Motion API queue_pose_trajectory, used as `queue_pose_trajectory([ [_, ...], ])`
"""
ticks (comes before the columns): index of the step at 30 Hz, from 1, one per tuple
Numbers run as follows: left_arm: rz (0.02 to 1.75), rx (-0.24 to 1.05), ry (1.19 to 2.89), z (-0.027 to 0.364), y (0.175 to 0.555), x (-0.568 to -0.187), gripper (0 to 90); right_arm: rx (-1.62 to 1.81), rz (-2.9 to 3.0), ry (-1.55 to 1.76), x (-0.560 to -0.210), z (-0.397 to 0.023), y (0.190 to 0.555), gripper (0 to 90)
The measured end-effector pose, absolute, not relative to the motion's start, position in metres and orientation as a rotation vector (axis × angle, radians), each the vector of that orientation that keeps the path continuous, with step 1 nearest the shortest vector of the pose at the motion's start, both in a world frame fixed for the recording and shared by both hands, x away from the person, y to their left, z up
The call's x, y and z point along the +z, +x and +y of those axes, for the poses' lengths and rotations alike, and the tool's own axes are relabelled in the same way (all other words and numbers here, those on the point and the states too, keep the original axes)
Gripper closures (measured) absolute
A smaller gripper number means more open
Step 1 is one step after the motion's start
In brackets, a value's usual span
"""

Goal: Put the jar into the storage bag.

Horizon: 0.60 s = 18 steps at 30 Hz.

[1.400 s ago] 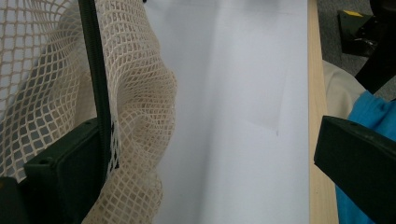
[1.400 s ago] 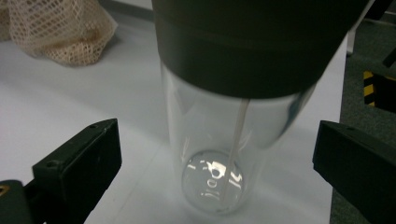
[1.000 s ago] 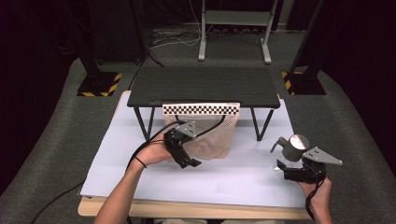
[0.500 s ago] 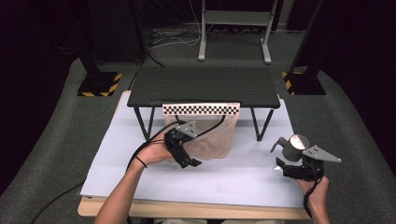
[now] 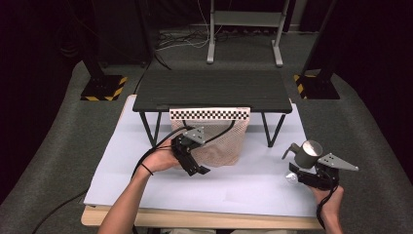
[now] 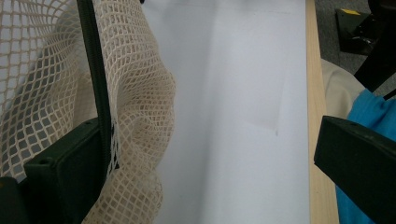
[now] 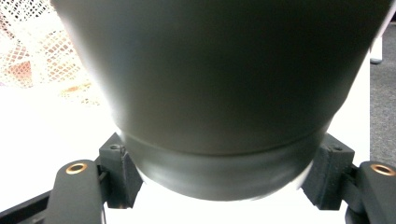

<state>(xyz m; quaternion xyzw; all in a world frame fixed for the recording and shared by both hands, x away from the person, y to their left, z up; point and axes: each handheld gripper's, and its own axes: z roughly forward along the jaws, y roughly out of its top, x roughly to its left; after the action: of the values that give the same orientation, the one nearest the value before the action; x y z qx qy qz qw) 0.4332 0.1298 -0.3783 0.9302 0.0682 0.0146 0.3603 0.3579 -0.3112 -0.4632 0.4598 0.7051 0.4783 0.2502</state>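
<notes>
A cream mesh bag [image 5: 219, 141] hangs from the front edge of a low black stand [image 5: 214, 90]. The left gripper [image 5: 192, 156], its jaws spread apart, sits at the bag's left side. Right of the stand, the right gripper [image 5: 304, 174] clamps a metal cup [image 5: 308, 152].

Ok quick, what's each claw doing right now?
Left gripper: open, one jaw against the mesh bag.
Right gripper: shut on the metal cup.
</notes>
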Motion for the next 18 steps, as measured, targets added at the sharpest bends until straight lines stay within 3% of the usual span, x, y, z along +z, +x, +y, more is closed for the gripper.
queue_pose_trajectory([
  [18,0.174,0.035,2.393,0.131,0.433,-0.378,0.0,1.295,1.921,1.193,-0.445,-0.298,0.349,29.6],
])
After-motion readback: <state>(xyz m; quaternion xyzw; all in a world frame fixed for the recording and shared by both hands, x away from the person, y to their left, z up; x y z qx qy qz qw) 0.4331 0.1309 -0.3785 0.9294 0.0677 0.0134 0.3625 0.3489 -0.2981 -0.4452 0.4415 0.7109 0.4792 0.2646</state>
